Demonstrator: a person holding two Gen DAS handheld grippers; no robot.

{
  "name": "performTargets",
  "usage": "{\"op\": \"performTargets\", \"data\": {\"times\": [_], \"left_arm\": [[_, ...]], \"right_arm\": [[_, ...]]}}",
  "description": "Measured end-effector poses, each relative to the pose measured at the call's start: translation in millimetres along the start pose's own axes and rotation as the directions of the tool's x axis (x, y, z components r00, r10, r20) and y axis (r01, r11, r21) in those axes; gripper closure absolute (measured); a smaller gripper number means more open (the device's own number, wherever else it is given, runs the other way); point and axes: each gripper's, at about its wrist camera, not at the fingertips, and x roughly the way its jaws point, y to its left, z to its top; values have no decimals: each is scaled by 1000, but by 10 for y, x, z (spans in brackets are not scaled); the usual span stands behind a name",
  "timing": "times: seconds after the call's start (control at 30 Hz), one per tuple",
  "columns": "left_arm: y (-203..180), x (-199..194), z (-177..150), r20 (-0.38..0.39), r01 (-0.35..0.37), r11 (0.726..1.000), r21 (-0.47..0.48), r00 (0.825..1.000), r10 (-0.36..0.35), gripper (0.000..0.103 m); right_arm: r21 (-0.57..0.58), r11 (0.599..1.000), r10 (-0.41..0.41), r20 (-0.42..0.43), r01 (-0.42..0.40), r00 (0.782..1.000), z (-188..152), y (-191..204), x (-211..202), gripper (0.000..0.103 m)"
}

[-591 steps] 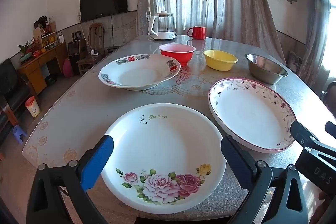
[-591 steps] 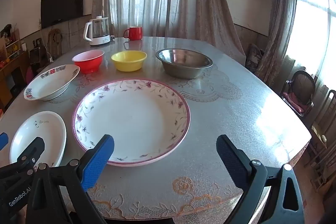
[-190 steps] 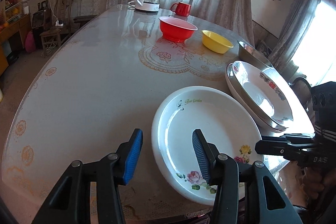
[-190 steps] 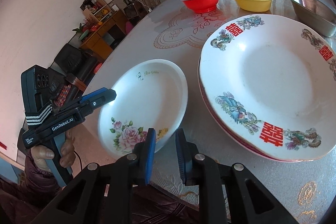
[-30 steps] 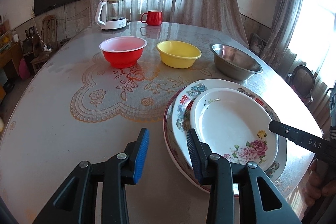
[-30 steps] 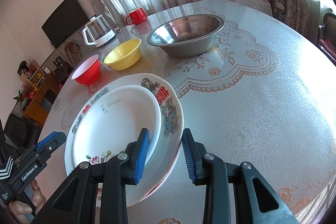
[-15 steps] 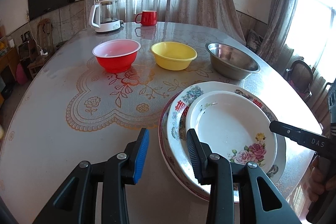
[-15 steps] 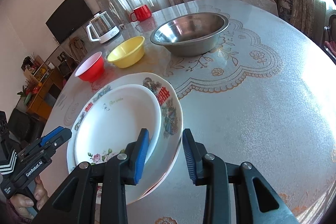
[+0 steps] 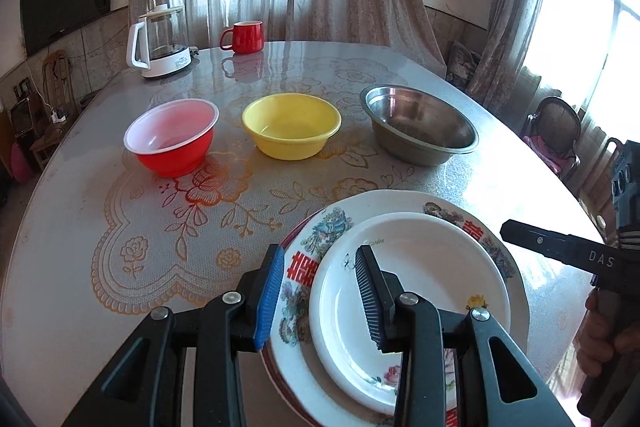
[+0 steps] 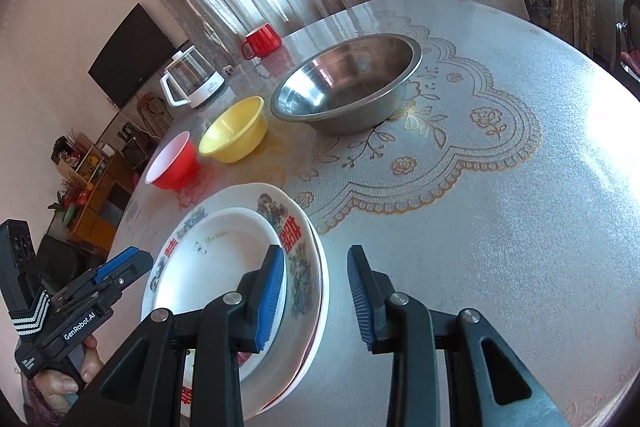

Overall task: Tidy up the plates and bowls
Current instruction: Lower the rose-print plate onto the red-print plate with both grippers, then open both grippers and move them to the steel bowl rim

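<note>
A: While the three plates sat nested at the near edge of the round glass-topped table [image 9: 72, 211], the small white rose-printed plate [image 9: 416, 291] on top, which bowl was nearest you?

B: From your left gripper [image 9: 320, 291] the row ran crosswise: the red plastic bowl [image 9: 172, 137] at eleven o'clock, the yellow plastic bowl [image 9: 291, 131] at twelve, the stainless steel bowl [image 9: 418, 125] at one. Your right gripper [image 10: 316, 293] had the steel bowl almost dead ahead at twelve, so I'd judge that hand better placed for it, and your left for the red one.

A: Were my grippers holding anything?

B: No. Both stood partly open, blue pads apart, with nothing pinched. The left one hovered over the stack's left rim; the right one straddled its right rim without touching.

A: And the stack itself?

B: Directly below both tools, well short of the bowls. The bowls weren't nested yet; each stood apart, upright, beyond the lace pattern's near edge.
</note>
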Motion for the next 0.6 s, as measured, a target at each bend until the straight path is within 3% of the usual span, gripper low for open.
{"op": "performTargets", "data": {"times": [0.43,0.6], "left_arm": [[-275,500,635,-44,90,994,61,995,-87,66],[-385,756,840,-81,139,989,44,988,-135,66]], "right_arm": [[74,997,1,43,-4,999,563,-218,189,70],[108,994,-12,60,5,998,756,-326,275,70]]}}
